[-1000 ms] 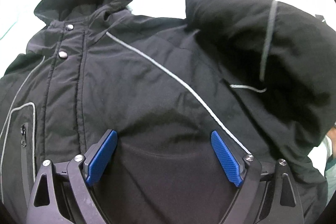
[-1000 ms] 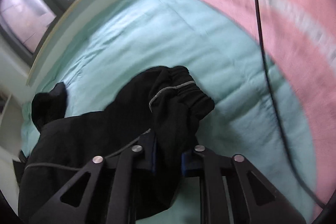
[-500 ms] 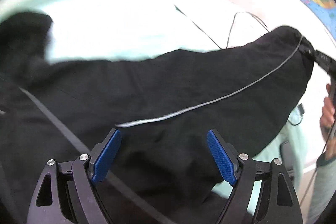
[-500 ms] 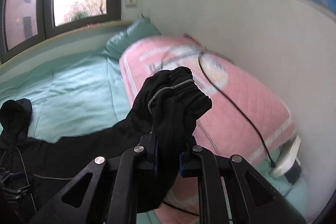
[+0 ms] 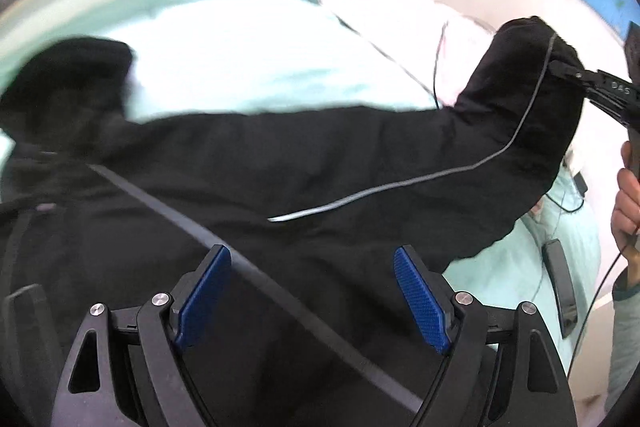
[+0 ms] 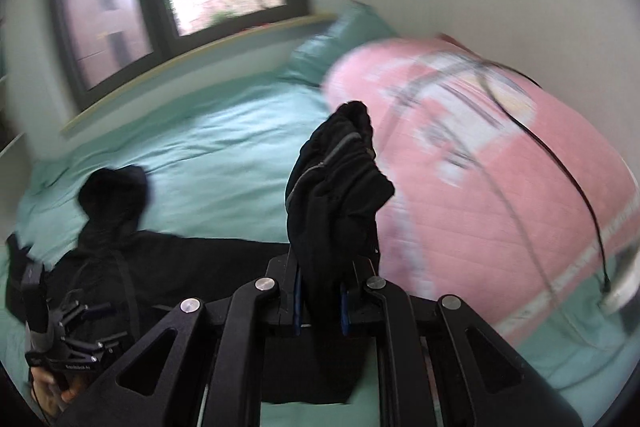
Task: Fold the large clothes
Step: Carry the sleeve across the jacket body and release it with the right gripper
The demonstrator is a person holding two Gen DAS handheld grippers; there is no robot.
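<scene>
Black jacket spread on the teal bed, one sleeve lifted.
The right gripper pinched the sleeve cuff beside the pink quilt; the left gripper, fingers spread, hovered over the jacket's body.

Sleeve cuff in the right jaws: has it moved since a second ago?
Yes. The sleeve cuff, clamped in the right gripper, has risen: it lay low against the teal bedsheet before, and now stands up beside the pink quilt.

My black padded jacket runs off the frame's left and bottom edges; its hood is motion-blurred, and the pink quilt beside it smears.
</scene>
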